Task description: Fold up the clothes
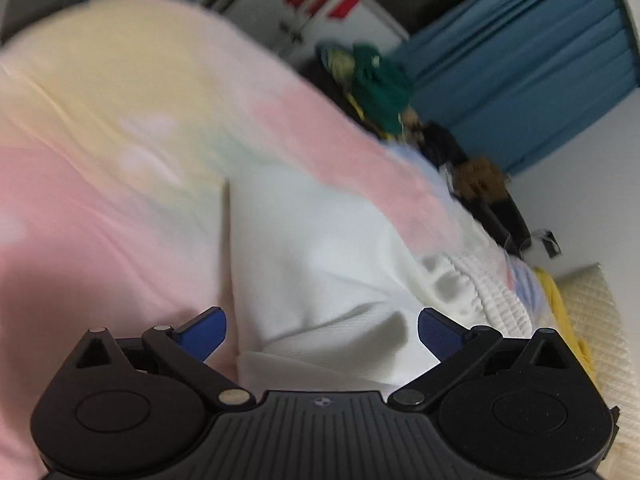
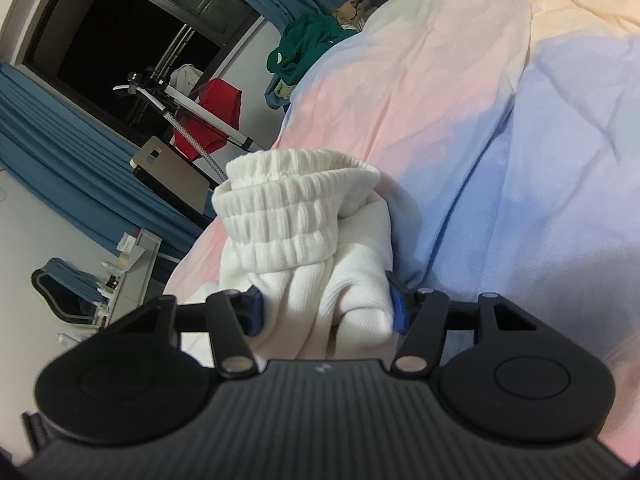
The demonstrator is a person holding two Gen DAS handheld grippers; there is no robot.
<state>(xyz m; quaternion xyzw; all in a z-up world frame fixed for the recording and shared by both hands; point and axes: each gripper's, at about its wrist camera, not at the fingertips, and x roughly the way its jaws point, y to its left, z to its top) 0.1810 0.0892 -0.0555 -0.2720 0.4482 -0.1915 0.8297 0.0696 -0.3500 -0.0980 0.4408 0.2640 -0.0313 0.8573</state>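
My left jaws stand wide apart and hold nothing. My left gripper hangs just over the white sweatpants. My right jaws are pinched on a thick bunch of the same white sweatpants, with the blue pads pushing into the cloth from both sides. So my right gripper has the pants and my left one does not.

In the left view, the pants lie on the pastel bedsheet. They start at 6 o'clock by my jaws and run up toward 12 o'clock in the middle of the picture. One long straight edge of them shows at about 9 o'clock from the middle. The stretchy ribbed waistband sits at 3 o'clock, all scrunched. This view is blurry.

In the right view, the ribbed band is bunched up right above my jaws, at 12 o'clock. The bedsheet fills the right side. A pile of other clothes, green on top, waits at 11 o'clock near the bed's edge.

I think the folding has only begun. The pants look laid out long, maybe folded once, but the waist end is lumpy. They need smoothing and more folds, and the pile is not done yet.
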